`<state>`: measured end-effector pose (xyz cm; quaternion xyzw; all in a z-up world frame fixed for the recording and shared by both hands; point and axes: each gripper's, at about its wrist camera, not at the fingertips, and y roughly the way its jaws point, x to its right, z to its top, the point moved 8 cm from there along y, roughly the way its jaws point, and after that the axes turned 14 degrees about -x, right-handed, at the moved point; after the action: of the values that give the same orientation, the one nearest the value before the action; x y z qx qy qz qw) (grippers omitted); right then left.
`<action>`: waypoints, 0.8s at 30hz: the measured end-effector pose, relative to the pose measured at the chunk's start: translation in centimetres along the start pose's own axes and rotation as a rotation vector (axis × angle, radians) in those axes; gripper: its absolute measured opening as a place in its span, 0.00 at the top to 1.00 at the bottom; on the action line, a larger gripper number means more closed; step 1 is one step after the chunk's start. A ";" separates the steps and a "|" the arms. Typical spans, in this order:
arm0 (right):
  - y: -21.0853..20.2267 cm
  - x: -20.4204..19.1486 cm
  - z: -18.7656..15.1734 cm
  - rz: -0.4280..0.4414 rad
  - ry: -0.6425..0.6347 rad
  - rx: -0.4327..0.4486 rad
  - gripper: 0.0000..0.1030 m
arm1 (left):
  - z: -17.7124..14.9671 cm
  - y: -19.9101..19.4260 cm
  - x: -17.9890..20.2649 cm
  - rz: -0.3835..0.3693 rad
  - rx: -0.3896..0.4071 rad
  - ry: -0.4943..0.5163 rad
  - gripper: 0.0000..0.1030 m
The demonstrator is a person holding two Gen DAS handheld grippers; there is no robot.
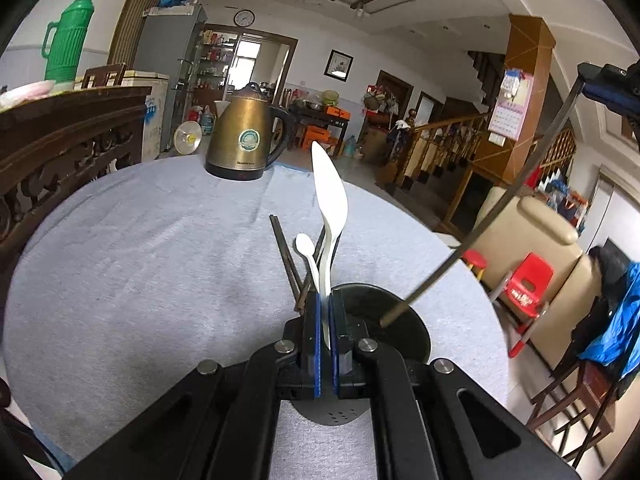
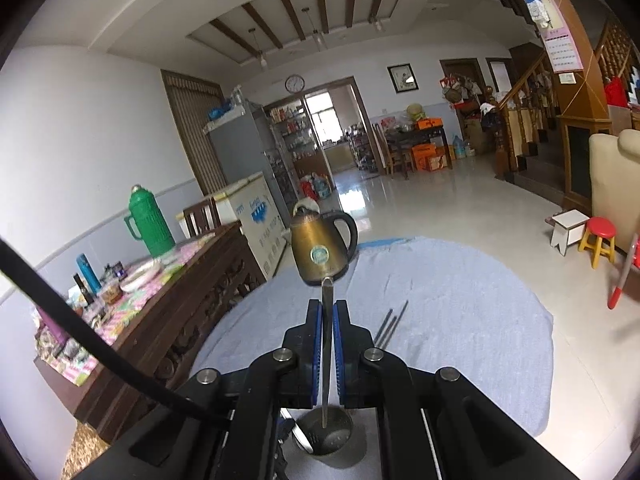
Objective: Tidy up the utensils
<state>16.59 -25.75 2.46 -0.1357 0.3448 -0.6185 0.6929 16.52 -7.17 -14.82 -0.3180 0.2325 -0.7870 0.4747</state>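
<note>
Left wrist view shows my left claw [image 1: 327, 304] clamped on the handle of a white rice paddle [image 1: 330, 200], whose blade stands up and away from the camera, tilted slightly left. Just below and to the right of the claw sits a dark round utensil holder [image 1: 384, 312], with small holes visible low on its wall. A thin metal rod [image 1: 492, 216] slants down from the upper right with its lower end over the holder's mouth; it runs up toward my right claw's blue and black body at the frame's edge. Beyond the left claw, on the grey cloth of the tabletop [image 1: 140, 260], lie a small white spoon [image 1: 306, 246] and dark chopsticks [image 1: 286, 256], close together. A brass-coloured kettle [image 1: 246, 136] stands at the far edge of the tabletop.

Right wrist view shows my right claw [image 2: 328, 320] closed tight on a slim metal handle [image 2: 328, 344] that runs straight along the fingers. Its far tip lines up with the kettle [image 2: 322, 244], and its near end reaches down over a round metal cup shape [image 2: 326, 434] beneath the claw; I cannot tell whether that is the utensil's bowl or a separate container. Two chopsticks [image 2: 390, 324] lie on the cloth to the right.
</note>
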 end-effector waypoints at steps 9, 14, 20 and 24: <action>2.9 1.2 -2.8 -0.029 -0.020 -0.126 0.94 | -0.4 -0.2 0.4 0.042 -0.026 0.024 0.96; 4.3 1.4 -3.9 -0.019 -0.020 -0.177 0.93 | -0.5 -0.8 0.3 0.068 -0.037 0.030 0.96; 4.7 1.9 -4.5 0.017 0.015 -0.206 0.92 | -0.6 -1.7 0.1 0.134 -0.063 0.041 0.72; 4.0 2.7 -4.4 0.043 0.055 -0.191 0.87 | -0.3 -2.7 -0.1 0.178 -0.050 0.052 0.62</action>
<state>16.77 -26.51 -4.05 -0.1770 0.4239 -0.5714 0.6801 14.71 -5.83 -13.28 -0.2871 0.2919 -0.7436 0.5286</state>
